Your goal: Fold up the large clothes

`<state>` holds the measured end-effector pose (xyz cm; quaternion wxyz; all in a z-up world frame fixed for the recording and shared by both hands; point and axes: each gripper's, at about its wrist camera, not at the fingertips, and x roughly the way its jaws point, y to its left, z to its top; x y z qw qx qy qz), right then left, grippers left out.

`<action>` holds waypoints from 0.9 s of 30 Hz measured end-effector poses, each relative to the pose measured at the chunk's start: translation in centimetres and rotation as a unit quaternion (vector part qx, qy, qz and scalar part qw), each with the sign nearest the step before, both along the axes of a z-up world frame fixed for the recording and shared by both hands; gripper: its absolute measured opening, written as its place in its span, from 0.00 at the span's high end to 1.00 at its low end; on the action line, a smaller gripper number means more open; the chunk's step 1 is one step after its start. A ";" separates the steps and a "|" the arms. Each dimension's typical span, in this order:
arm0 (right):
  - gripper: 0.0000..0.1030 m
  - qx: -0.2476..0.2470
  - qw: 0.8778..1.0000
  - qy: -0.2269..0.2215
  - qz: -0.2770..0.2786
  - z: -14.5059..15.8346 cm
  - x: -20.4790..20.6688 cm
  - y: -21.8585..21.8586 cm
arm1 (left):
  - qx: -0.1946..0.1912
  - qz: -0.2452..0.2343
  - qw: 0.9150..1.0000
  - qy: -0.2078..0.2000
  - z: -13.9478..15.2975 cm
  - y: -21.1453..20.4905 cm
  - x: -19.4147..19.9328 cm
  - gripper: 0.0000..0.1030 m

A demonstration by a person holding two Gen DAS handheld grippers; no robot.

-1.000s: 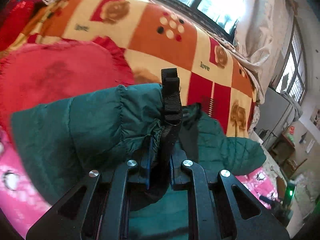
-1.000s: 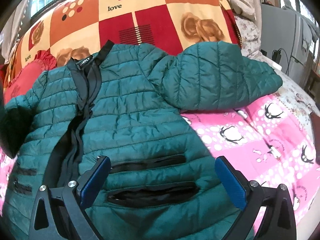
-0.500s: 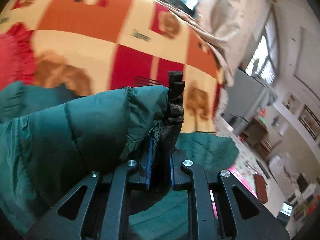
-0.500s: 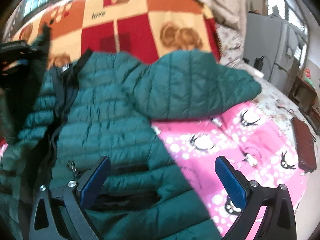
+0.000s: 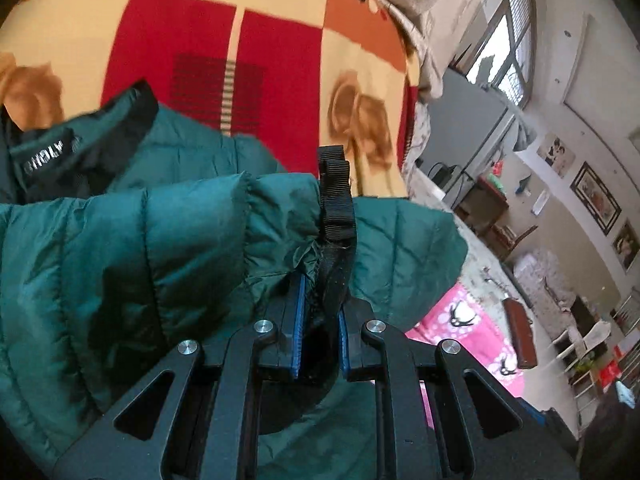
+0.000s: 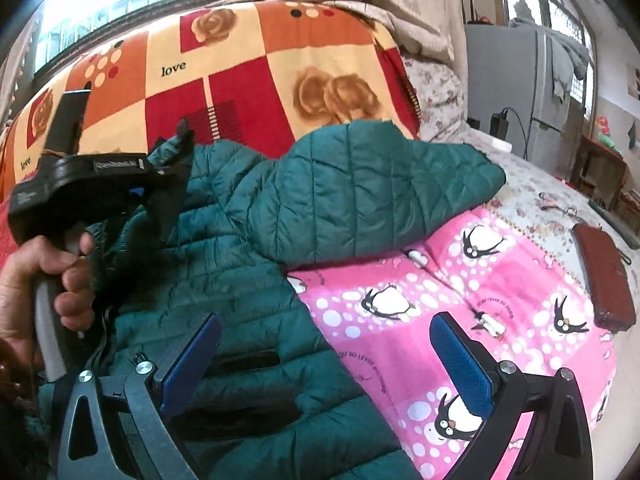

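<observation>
A dark green quilted jacket (image 6: pixel 248 280) lies front up on the bed. Its right sleeve (image 6: pixel 360 192) stretches toward the pink penguin sheet. My left gripper (image 5: pixel 320 320) is shut on the cuff of the left sleeve (image 5: pixel 160 248), whose black trim (image 5: pixel 336 200) sticks up between the fingers. It holds the sleeve lifted above the jacket body, beside the black collar (image 5: pixel 60 148). The right wrist view shows the left gripper (image 6: pixel 168 160) hand-held over the jacket's chest. My right gripper (image 6: pixel 324 356) is open and empty, low over the jacket's hem and the sheet.
A red, orange and cream checked blanket (image 6: pixel 248 72) is heaped at the back of the bed. The pink penguin sheet (image 6: pixel 460 288) covers the right side. A brown wallet (image 6: pixel 604 276) lies near the right edge. A grey fridge (image 6: pixel 520 80) and furniture stand beyond.
My left gripper has carried the sleeve cuff up and to the right, over the jacket body toward the collar. My right gripper has swung right, toward the pink sheet, still open.
</observation>
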<state>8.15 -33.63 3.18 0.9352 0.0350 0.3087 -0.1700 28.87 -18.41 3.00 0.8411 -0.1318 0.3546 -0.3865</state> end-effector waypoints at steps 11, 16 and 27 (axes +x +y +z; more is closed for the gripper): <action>0.00 0.012 0.999 0.029 -0.014 -1.2 0.6 -0.6 | 0.036 0.022 0.997 0.068 -1.7 1.3 -0.6 0.48; 0.00 0.000 0.999 0.031 -0.021 -0.8 0.6 -0.3 | 0.006 0.066 0.997 0.044 1.3 7.5 -3.1 0.47; 0.00 0.080 0.993 0.008 0.091 2.3 11.3 5.4 | 0.060 0.327 0.943 0.028 -0.6 24.0 -3.3 0.46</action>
